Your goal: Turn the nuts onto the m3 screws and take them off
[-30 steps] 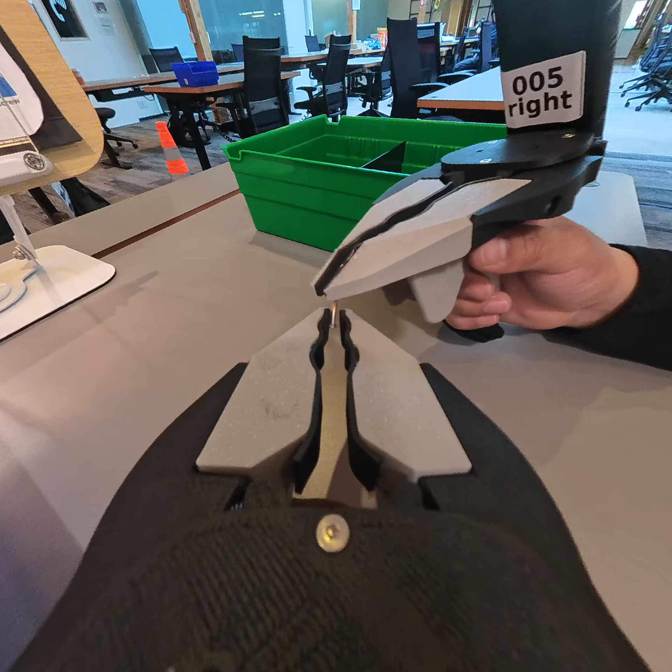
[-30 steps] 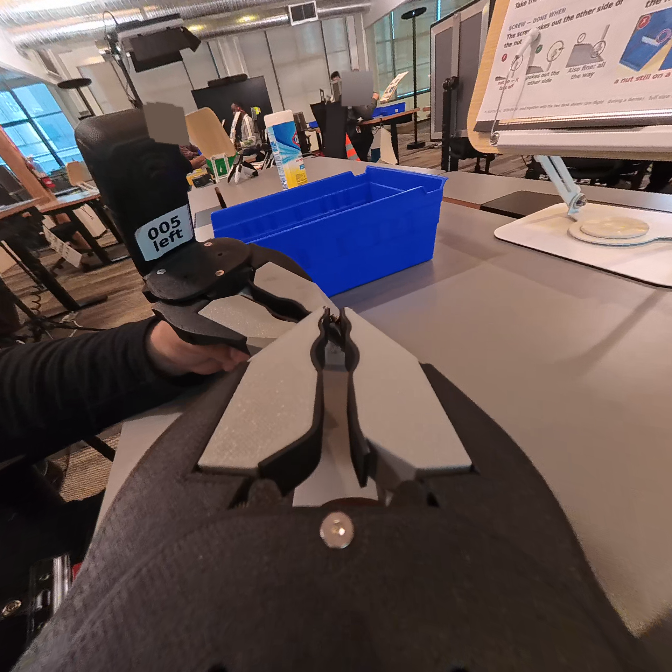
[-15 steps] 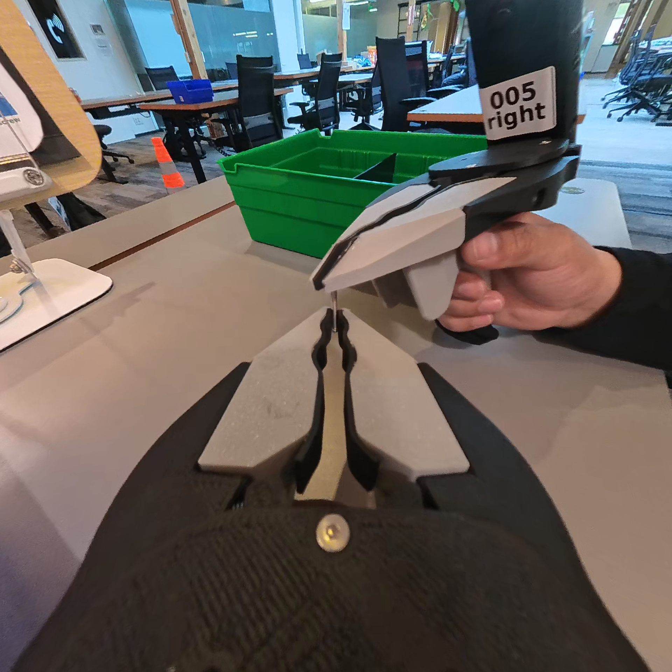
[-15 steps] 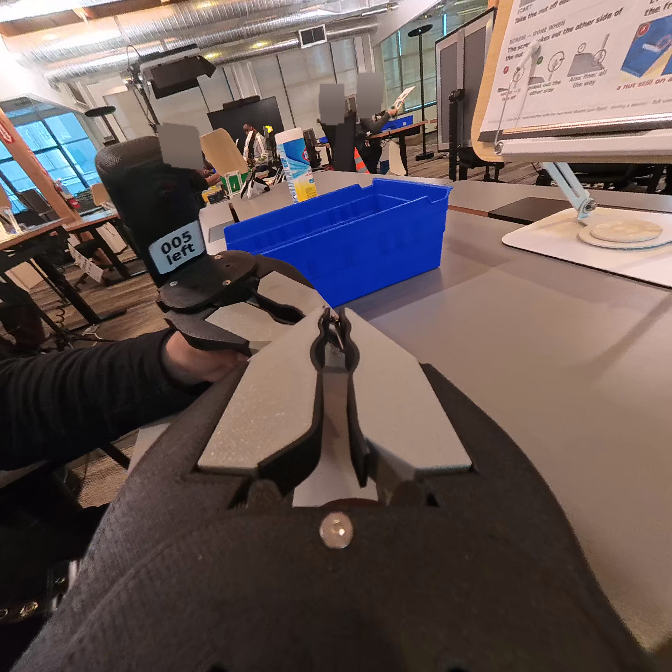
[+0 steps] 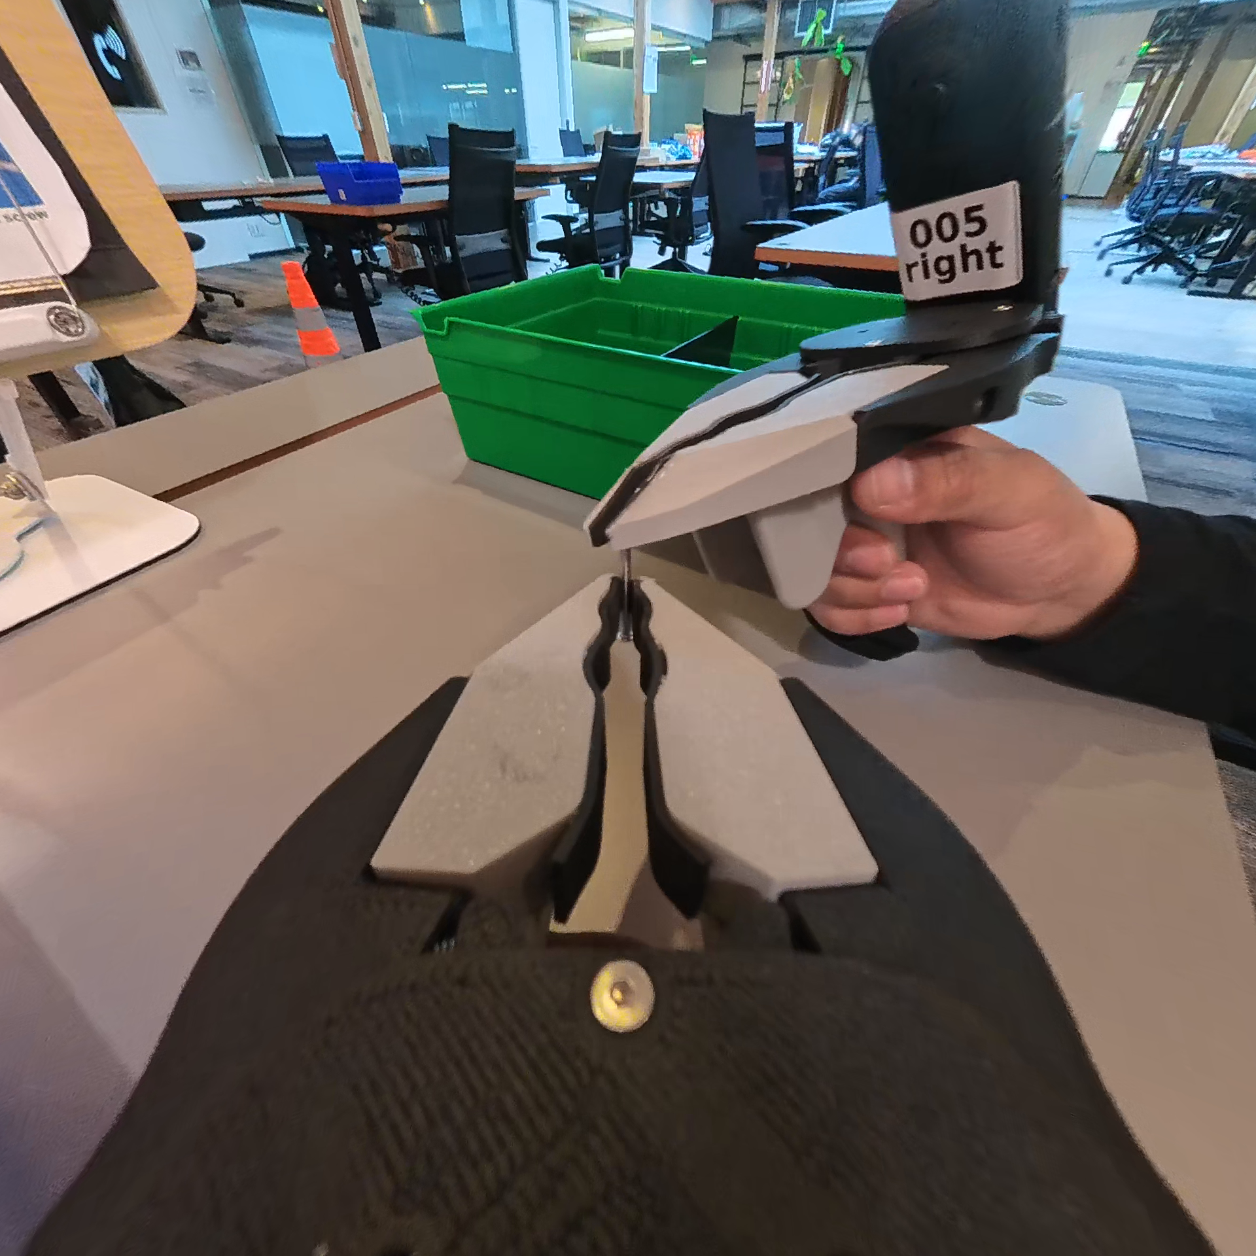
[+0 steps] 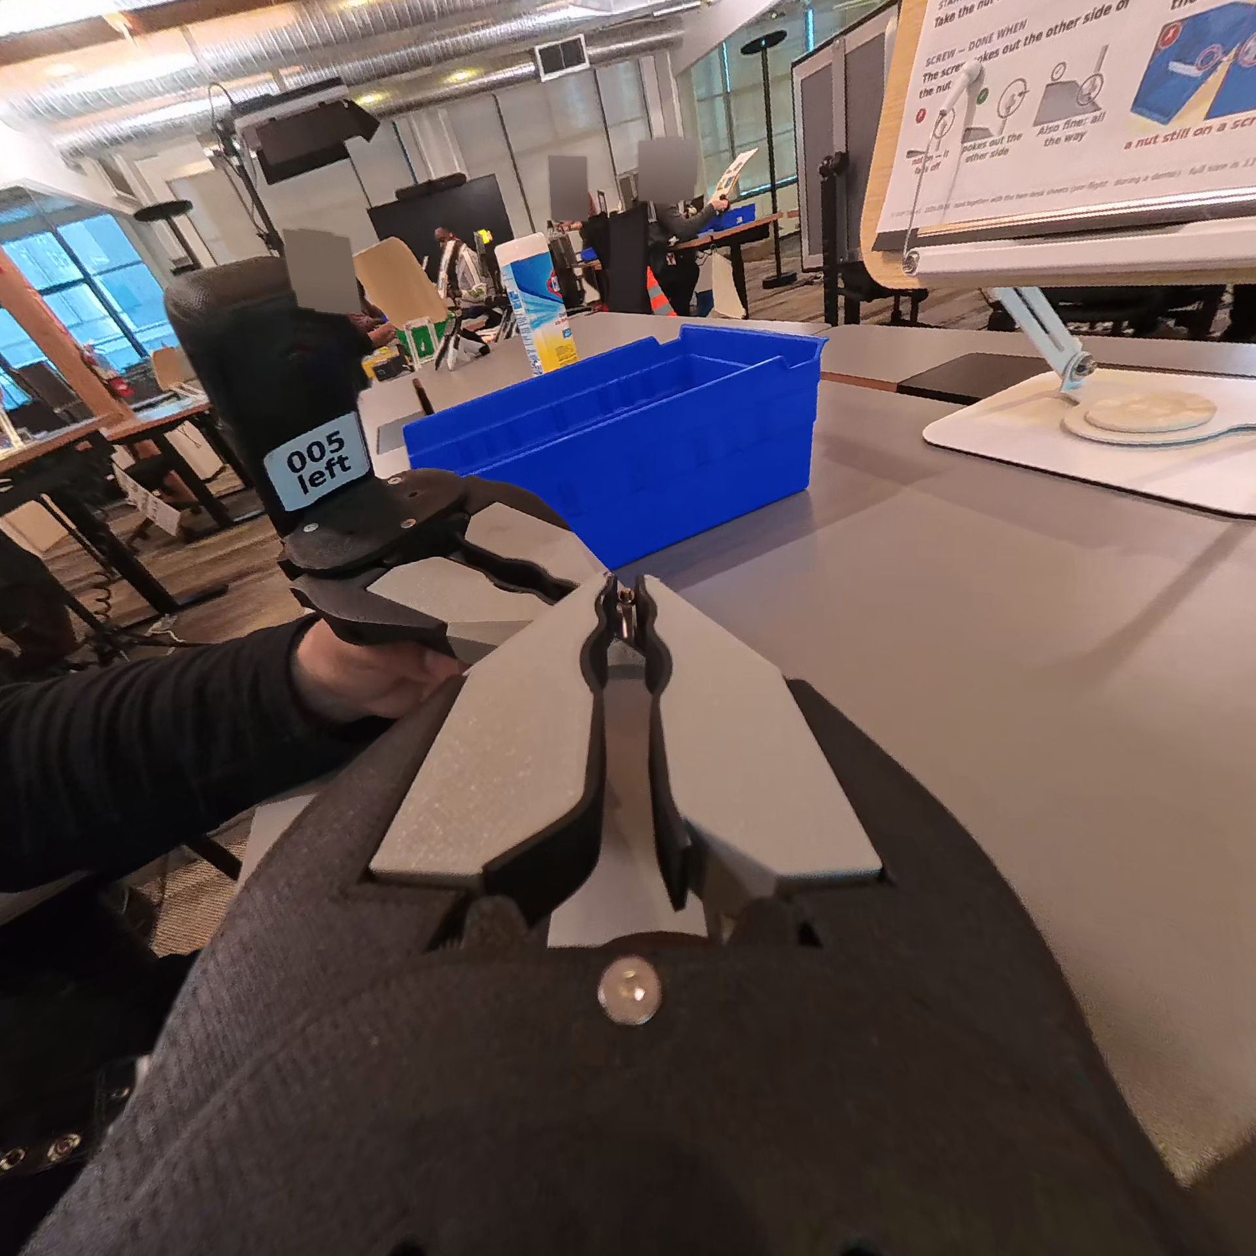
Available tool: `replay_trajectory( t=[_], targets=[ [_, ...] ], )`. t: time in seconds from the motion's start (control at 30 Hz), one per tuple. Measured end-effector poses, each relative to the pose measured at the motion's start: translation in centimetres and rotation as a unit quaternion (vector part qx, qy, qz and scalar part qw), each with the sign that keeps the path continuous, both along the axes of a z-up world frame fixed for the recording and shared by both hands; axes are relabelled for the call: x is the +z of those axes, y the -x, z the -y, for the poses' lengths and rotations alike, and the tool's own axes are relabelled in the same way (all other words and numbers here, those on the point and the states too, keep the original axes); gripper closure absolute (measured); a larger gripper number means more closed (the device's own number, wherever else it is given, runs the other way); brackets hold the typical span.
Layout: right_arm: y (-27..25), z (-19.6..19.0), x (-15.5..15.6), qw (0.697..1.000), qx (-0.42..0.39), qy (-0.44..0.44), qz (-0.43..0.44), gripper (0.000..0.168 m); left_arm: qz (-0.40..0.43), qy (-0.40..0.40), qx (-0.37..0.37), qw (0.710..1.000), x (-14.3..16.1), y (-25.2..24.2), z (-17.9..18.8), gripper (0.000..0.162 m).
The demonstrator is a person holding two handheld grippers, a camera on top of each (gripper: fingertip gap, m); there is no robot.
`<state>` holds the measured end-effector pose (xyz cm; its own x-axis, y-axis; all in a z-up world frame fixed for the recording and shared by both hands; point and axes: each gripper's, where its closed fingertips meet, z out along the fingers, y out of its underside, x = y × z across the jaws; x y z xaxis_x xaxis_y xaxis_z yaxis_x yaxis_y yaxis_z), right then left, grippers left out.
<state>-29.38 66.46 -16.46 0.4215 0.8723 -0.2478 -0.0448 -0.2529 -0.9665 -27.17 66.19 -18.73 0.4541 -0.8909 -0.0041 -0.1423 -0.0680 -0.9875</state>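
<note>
In the left wrist view my left gripper (image 5: 626, 592) is shut on a thin M3 screw (image 5: 628, 565) that stands upright between its tips. My right gripper (image 5: 599, 535) comes in from the right, held by a hand, with its shut tips right on the screw's top end. In the right wrist view my right gripper (image 6: 625, 592) is shut on a small metal piece, the nut (image 6: 626, 599), with a bit of screw showing below. The left gripper (image 6: 544, 578) lies just behind, its tips hidden by my right fingers (image 6: 734, 747).
A green bin (image 5: 544, 394) with a black divider stands behind the grippers on the grey table (image 5: 306, 578). A blue bin (image 6: 646, 476) stands on the other side. A white stand (image 6: 1087, 435) holds an instruction sheet, and a wipes canister (image 6: 537, 306) stands farther back. Only a small space, under 4 cm, lies between the two pairs of fingers.
The right gripper's handle has sunk a little and drifted left over the screw. Both grippers stay shut with their tips together at the screw.
</note>
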Motion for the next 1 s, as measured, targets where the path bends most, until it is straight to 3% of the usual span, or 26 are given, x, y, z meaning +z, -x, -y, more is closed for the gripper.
replay_trajectory(
  t=[0.03, 0.47, 0.73, 1.0],
  targets=[
    [0.0, 0.0, 0.0, 1.000, 0.001, 0.002, -0.001, 0.167, -0.001, 0.000, 0.000, 1.000, 0.0, 0.0, 0.0, 0.161],
    [0.0, -0.4, -0.5, 1.000, -0.010, 0.007, 0.008, 0.166, 0.020, 0.069, -0.021, 0.997, -0.5, 0.1, 0.0, 0.162],
    [-0.3, -0.1, 0.5, 1.000, -0.008, -0.010, -0.013, 0.155, 0.069, 0.081, 0.019, 0.994, 0.6, 1.6, -1.5, 0.162],
    [0.1, 0.3, 1.0, 0.999, -0.012, -0.043, -0.009, 0.145, 0.071, 0.069, -0.001, 0.995, 1.0, 1.1, -0.8, 0.162]
  ],
)
